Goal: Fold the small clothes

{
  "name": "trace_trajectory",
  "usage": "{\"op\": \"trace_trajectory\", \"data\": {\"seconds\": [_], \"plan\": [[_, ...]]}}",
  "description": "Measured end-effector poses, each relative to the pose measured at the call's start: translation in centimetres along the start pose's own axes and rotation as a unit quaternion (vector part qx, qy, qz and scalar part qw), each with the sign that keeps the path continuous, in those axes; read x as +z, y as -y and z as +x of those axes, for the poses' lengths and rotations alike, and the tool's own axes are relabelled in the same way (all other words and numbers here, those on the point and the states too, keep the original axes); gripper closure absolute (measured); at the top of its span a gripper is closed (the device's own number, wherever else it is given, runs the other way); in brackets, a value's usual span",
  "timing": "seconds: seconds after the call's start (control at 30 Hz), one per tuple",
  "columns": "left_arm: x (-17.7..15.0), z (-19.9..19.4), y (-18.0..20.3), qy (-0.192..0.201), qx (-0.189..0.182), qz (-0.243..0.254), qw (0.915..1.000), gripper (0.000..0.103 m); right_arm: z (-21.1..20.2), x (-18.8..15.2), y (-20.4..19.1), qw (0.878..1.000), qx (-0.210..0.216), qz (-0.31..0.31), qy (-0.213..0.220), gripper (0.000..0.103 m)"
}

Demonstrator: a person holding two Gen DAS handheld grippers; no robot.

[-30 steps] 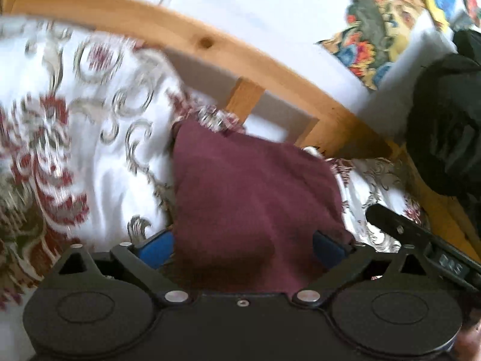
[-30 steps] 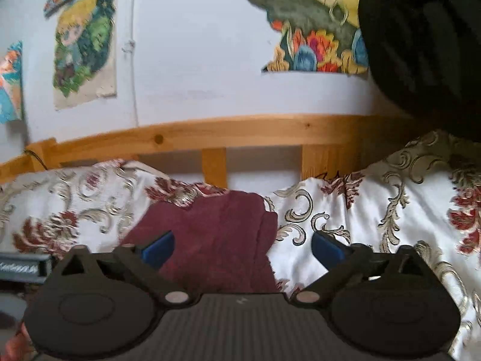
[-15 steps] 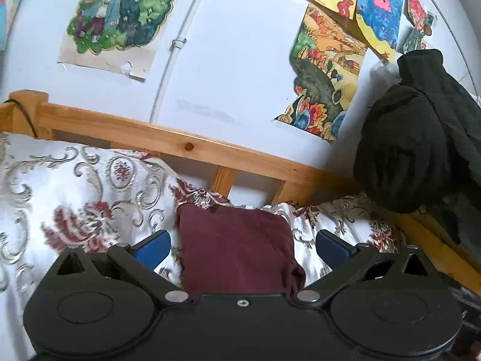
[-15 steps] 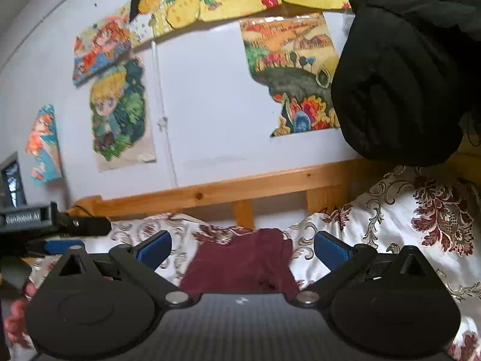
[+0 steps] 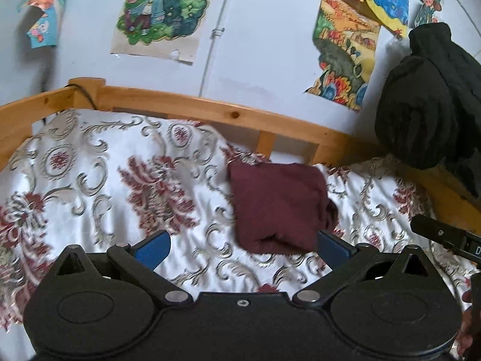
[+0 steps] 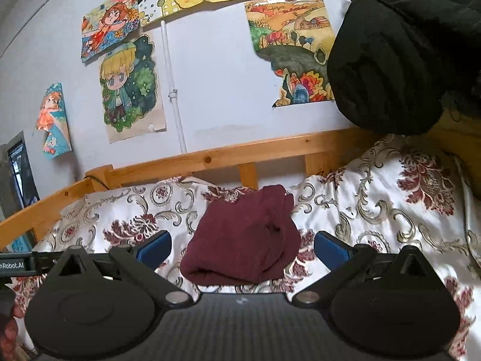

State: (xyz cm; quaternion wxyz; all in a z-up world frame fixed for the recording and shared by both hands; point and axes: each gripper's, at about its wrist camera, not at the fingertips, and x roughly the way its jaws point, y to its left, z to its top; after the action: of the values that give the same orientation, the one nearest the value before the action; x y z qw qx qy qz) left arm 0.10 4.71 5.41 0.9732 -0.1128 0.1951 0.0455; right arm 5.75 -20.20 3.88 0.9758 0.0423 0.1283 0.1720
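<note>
1. The left claw (image 5: 242,248) is spread wide, its two blue fingertips (image 5: 152,249) well apart with nothing between them.
2. The right claw (image 6: 242,248) is likewise spread wide and empty, blue fingertips (image 6: 330,251) far apart.
3. In the left wrist view, the right claw's black body shows at the right edge.
4. In the right wrist view, part of a hand (image 6: 9,325) shows at the lower left edge.

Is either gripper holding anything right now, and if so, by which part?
Nothing is held. Both the left gripper and right gripper are open, and the folded maroon garment lies free on the bedspread.
</note>
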Motion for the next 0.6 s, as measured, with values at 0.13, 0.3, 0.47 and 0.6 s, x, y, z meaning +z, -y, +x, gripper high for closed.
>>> {"op": "trace_trajectory", "data": {"seconds": [0.13, 0.3, 0.47, 0.6], "plan": [[-1.1, -0.3, -0.2, 0.002, 0.004, 0.011, 0.9999, 0.001, -0.2, -1.1, -0.8, 0.999, -0.005, -0.023, -0.025, 0.0], [-1.6, 0.6, -0.7, -0.016, 0.0, 0.002, 0.9999, 0.001, -0.5, -1.7, -1.6, 0.998, -0.012, -0.047, -0.033, 0.0], [-2.0, 1.5, -1.3, -0.033, 0.007, -0.018, 0.9993, 0.001, -0.2, -2.0, -1.6, 0.998, -0.017, -0.037, -0.042, 0.0], [-2.0, 1.7, -1.6, -0.039, 0.011, -0.025, 0.9989, 0.001, 0.2, -1.9, -1.4, 0.998, -0.02, -0.035, -0.045, 0.0]]}}
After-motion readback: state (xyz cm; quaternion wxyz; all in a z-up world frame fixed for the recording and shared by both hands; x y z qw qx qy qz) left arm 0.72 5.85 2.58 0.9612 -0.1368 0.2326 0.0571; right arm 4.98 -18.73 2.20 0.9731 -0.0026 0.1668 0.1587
